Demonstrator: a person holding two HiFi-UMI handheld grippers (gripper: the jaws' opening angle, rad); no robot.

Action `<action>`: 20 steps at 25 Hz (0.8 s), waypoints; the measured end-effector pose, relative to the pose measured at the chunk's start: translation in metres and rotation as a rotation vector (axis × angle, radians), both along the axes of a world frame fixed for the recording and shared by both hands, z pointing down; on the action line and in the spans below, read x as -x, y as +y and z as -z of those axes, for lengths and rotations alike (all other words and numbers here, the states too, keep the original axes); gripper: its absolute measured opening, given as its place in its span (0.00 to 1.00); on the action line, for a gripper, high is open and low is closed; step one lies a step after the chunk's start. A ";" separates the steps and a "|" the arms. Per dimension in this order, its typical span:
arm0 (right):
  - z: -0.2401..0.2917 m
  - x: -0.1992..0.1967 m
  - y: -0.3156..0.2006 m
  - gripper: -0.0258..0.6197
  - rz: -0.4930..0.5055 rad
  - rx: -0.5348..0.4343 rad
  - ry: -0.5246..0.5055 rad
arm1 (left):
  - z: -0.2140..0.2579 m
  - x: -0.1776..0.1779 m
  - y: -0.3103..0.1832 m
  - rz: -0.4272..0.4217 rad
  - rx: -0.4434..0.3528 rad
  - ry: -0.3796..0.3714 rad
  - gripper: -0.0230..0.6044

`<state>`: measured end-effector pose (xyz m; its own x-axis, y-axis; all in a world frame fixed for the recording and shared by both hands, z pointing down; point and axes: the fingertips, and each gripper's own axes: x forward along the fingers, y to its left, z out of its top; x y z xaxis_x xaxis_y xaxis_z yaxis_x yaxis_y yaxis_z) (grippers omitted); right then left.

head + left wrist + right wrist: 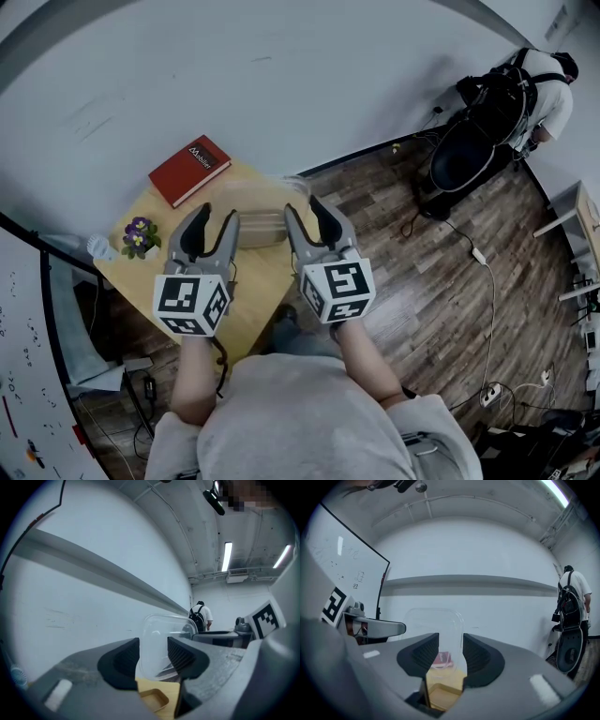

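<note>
Clear container (265,225) rests on the wooden worktop (246,295), on the person's side of the red book (190,170) and closer than the book to the worktop's edge over the floor (422,281). The left tool (214,219) and the right tool (306,210) flank it, one at each end. Both tools have their jaws apart; in the left gripper view the see-through wall (159,630) rises in the gap of the left tool (153,649), and in the right gripper view it (433,625) stands likewise in the gap of the right tool (446,647). I cannot tell whether any pad already touches the plastic, because the wall is thin and clear.

The risk, as I judge it, is an uneven squeeze; if one tool closes before the other, the light plastic may flex, pop free or skid away from the book and off the edge; a grip on the rim alone could tilt it.

Room is good above the container and on the bare wood toward the book; the potted flower (139,236), beside the book's near corner, stands well apart from both tools; the wall beyond the book limits any push that way.
</note>
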<state>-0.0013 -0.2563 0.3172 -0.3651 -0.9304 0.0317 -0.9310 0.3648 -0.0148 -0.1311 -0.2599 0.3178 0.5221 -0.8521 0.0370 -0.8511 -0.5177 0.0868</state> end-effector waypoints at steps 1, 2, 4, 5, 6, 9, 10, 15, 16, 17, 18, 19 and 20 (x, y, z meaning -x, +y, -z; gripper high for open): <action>0.002 0.000 0.002 0.29 -0.002 -0.007 0.000 | 0.003 0.000 0.002 -0.001 -0.009 -0.003 0.34; 0.005 0.000 0.005 0.29 -0.003 -0.013 0.000 | 0.005 0.000 0.005 -0.001 -0.018 -0.007 0.34; 0.009 -0.001 0.009 0.29 -0.006 -0.024 0.001 | 0.010 -0.001 0.009 -0.002 -0.034 -0.016 0.34; 0.012 -0.002 0.011 0.29 -0.008 -0.031 0.002 | 0.012 -0.002 0.011 -0.002 -0.042 -0.020 0.34; 0.014 -0.002 0.014 0.29 -0.010 -0.038 0.003 | 0.015 -0.003 0.013 -0.001 -0.049 -0.023 0.34; 0.021 -0.004 0.022 0.29 -0.015 -0.059 0.005 | 0.021 -0.005 0.021 0.000 -0.070 -0.029 0.34; 0.023 -0.005 0.025 0.29 -0.016 -0.065 0.005 | 0.023 -0.006 0.024 0.000 -0.078 -0.031 0.34; 0.032 -0.008 0.037 0.29 -0.022 -0.091 0.008 | 0.033 -0.009 0.036 -0.003 -0.107 -0.029 0.33; 0.034 -0.008 0.040 0.29 -0.022 -0.096 0.008 | 0.035 -0.009 0.038 -0.003 -0.111 -0.027 0.33; 0.035 -0.009 0.042 0.29 -0.024 -0.101 0.008 | 0.036 -0.010 0.040 -0.003 -0.115 -0.028 0.33; 0.037 -0.009 0.045 0.29 -0.025 -0.106 0.010 | 0.037 -0.011 0.043 -0.004 -0.120 -0.029 0.33; 0.038 -0.010 0.048 0.29 -0.027 -0.112 0.014 | 0.039 -0.011 0.046 -0.005 -0.125 -0.031 0.33; 0.039 -0.010 0.050 0.29 -0.029 -0.118 0.017 | 0.040 -0.012 0.048 -0.006 -0.129 -0.031 0.33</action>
